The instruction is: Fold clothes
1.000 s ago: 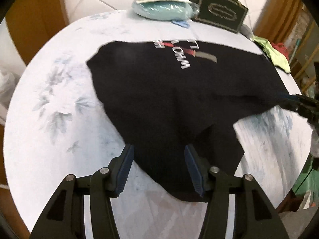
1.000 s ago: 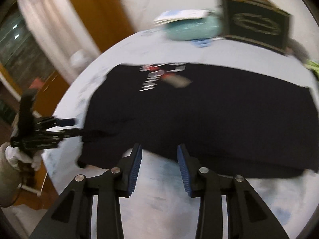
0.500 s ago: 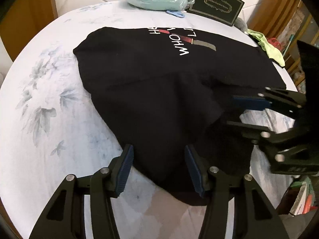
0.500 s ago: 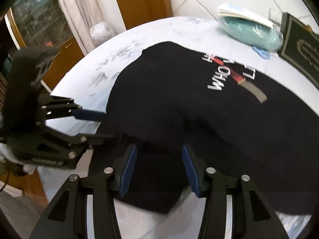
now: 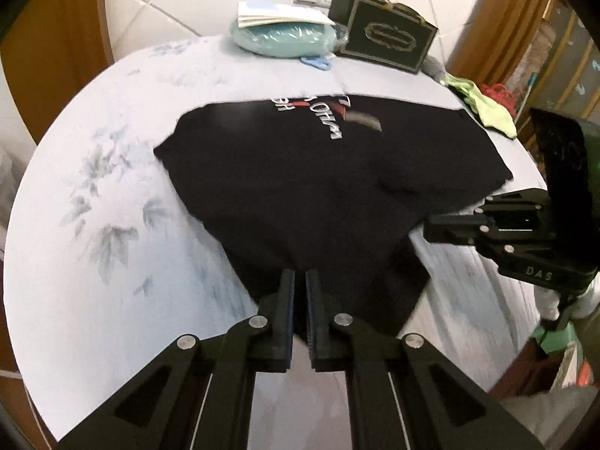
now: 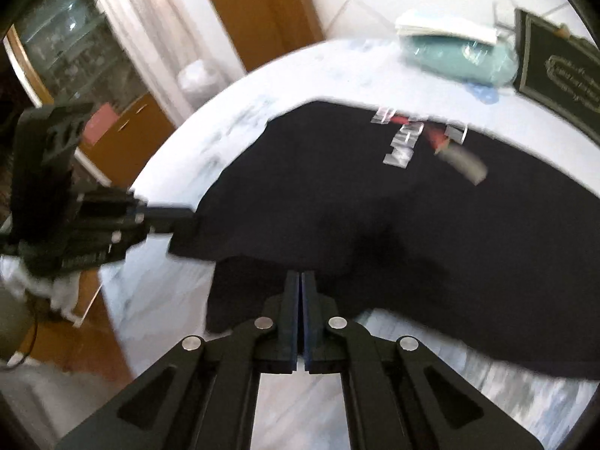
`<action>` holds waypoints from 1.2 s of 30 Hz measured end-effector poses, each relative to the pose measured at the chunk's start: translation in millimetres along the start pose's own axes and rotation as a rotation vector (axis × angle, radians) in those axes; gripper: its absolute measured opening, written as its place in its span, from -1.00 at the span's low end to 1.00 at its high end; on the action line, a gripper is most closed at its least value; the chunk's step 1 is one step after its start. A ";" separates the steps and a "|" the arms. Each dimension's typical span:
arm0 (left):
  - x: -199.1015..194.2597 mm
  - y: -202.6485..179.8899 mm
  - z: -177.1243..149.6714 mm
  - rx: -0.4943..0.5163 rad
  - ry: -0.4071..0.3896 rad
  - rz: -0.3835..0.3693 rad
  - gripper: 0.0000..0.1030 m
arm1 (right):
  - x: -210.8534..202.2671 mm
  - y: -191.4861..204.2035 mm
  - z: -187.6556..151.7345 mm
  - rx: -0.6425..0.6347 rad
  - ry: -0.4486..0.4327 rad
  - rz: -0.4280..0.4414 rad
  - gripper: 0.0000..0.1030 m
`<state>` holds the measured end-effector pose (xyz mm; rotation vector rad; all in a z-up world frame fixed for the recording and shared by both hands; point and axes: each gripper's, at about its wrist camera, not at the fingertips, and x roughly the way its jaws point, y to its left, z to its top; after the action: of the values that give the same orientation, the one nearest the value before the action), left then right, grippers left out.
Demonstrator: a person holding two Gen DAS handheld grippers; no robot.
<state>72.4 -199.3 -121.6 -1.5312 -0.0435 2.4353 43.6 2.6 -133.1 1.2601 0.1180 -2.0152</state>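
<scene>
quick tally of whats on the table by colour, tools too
black: 2, the t-shirt and the gift box
teal: 1, the wrapped bundle
white: 1, the booklet on the bundle
blue: 1, small item
green: 1, the cloth
tools: 2, left tool and right tool, both shut on the t-shirt
total: 8

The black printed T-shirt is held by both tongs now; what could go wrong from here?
1. Both the left tongs and right tongs pinch only the near edge of the black printed T-shirt, so the cloth may slip out.
2. A long pull could sweep the shirt into the teal plastic-wrapped bundle.
</scene>
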 end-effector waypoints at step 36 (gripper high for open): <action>45.6 -67.3 39.7 -0.132 -0.046 0.196 -0.92 | -161.5 -309.1 -94.0 0.441 -0.021 -0.535 -0.97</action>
<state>32.3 -119.0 -133.1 -1.6032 -0.0675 2.6689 -42.8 353.3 -141.6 1.6037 -0.0050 -2.6128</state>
